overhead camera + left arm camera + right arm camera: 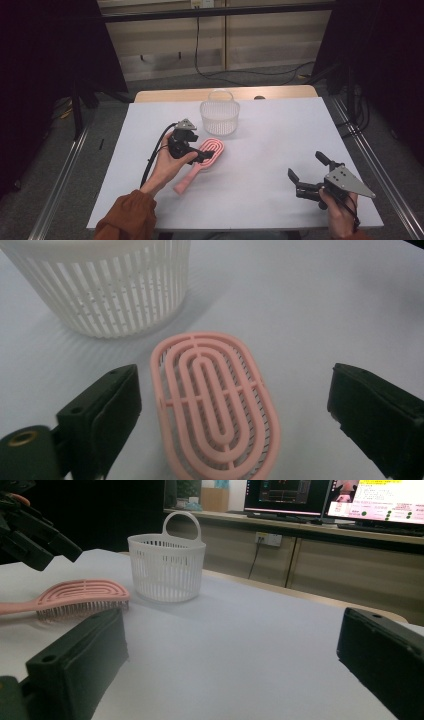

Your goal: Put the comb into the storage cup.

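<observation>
Left gripper view shows wide fingers (107,410) straddling the pink hairbrush (215,405), seemingly untouched; right gripper (310,172) likewise wide.

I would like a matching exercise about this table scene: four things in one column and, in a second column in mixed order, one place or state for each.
Things:
1. pink hairbrush
2. white basket
3. left tool
4. right tool

Places or states:
A. open, low over the near right part of the table, nothing between its jaws
B. stands upright at the far middle of the table, its handle up
C. lies flat, bristles down, nearer the person than the basket
D. open, its jaws on either side of the brush head

Pairs: 1-C, 2-B, 3-D, 4-A
</observation>
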Demonstrator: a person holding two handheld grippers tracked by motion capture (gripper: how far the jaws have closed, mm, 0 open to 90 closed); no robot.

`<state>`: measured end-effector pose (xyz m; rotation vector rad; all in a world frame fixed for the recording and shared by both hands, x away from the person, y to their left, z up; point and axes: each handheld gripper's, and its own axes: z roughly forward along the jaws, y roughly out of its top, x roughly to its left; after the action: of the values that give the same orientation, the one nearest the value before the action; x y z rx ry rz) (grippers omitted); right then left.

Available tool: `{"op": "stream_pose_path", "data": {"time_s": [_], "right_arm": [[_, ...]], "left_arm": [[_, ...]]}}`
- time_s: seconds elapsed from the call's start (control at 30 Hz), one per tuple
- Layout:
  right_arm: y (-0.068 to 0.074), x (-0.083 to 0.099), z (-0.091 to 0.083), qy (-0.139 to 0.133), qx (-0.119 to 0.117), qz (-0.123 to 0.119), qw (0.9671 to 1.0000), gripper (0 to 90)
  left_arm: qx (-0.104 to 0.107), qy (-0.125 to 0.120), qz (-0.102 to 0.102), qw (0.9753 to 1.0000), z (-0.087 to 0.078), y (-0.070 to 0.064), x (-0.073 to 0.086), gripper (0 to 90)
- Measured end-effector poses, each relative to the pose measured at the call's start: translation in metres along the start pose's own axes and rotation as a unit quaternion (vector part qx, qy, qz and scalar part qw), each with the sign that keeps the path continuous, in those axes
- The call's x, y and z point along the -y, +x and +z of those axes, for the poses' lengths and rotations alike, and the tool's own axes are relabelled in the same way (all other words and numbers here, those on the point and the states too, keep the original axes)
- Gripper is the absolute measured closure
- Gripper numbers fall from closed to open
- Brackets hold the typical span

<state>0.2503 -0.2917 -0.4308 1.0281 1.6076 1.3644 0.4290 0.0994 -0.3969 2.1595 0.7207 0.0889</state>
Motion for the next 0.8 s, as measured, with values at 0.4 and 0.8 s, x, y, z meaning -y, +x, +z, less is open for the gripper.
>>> {"op": "stream_pose_path", "data": {"time_s": [0.4,0.8], "right_arm": [[0.0,0.0,0.001,0.002,-0.001,0.0,1.0,0.0],[0.0,0.001,0.001,0.004,-0.003,0.0,1.0,0.0]], "left_arm": [[-0.011,0.058,-0.024,0.998,0.012,0.006,-0.006,5.7],[-0.017,0.089,-0.017,0.9957,0.022,0.004,-0.01,10.1]]}}
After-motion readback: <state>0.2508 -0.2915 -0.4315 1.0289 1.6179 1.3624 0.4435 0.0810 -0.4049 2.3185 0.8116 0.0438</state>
